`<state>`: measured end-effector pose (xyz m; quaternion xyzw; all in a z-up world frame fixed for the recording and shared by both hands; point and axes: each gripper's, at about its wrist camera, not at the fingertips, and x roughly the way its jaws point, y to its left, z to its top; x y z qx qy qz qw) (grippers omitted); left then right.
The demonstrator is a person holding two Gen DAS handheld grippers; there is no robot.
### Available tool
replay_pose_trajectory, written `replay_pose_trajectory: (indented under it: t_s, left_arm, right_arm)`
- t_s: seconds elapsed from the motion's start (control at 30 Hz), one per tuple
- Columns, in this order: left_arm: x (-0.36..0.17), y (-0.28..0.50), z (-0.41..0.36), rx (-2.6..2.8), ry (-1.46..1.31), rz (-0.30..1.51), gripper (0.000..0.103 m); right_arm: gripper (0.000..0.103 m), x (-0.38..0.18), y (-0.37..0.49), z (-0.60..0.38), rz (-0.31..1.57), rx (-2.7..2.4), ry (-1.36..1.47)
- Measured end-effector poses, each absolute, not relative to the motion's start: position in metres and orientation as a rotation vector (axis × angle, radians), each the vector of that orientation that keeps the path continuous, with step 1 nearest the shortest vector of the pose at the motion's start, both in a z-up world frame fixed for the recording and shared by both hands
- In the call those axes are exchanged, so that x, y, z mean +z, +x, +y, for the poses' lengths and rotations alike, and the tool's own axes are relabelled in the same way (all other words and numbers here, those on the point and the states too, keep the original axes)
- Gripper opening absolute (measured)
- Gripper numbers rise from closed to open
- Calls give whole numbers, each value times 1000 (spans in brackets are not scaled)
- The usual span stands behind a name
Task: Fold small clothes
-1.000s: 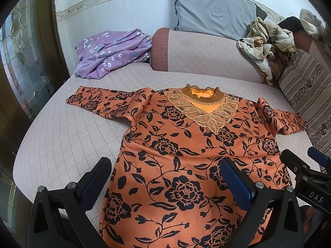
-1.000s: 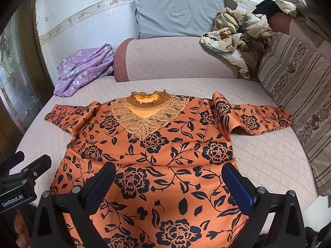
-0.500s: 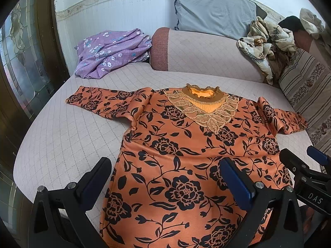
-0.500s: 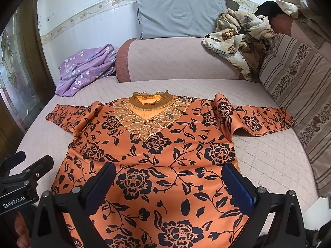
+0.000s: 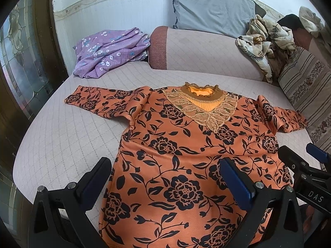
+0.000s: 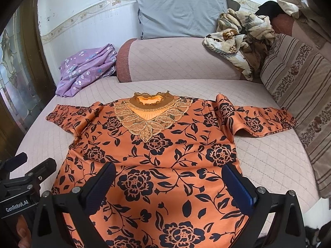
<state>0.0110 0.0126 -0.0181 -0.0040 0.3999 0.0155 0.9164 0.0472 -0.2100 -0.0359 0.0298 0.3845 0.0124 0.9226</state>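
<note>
Orange flowered blouse [image 5: 186,155] spread flat on the bed [image 5: 62,144], sleeves out to both sides. Left gripper [image 5: 165,181] wide apart over the hem, holding nothing. Right gripper [image 6: 171,186] likewise wide, gripping nothing.

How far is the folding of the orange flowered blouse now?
Done: the orange black-flowered blouse lies spread flat, front up, on the quilted pink bed cover, both sleeves out. In hand: nothing; the left gripper and the right gripper hover open over its lower part. Left: every fold, sleeves and body.
</note>
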Motion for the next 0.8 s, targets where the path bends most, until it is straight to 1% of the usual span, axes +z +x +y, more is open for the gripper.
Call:
replay_pose_trajectory:
  t_s: [0.37, 0.8]
  left_arm:
    - [-18, 15, 11, 32, 0, 829, 103]
    - [-31, 32, 2, 16, 22, 865, 103]
  right_arm:
    - [103, -38, 53, -208, 795, 31, 60]
    - [103, -51, 65, -212, 818, 31, 76]
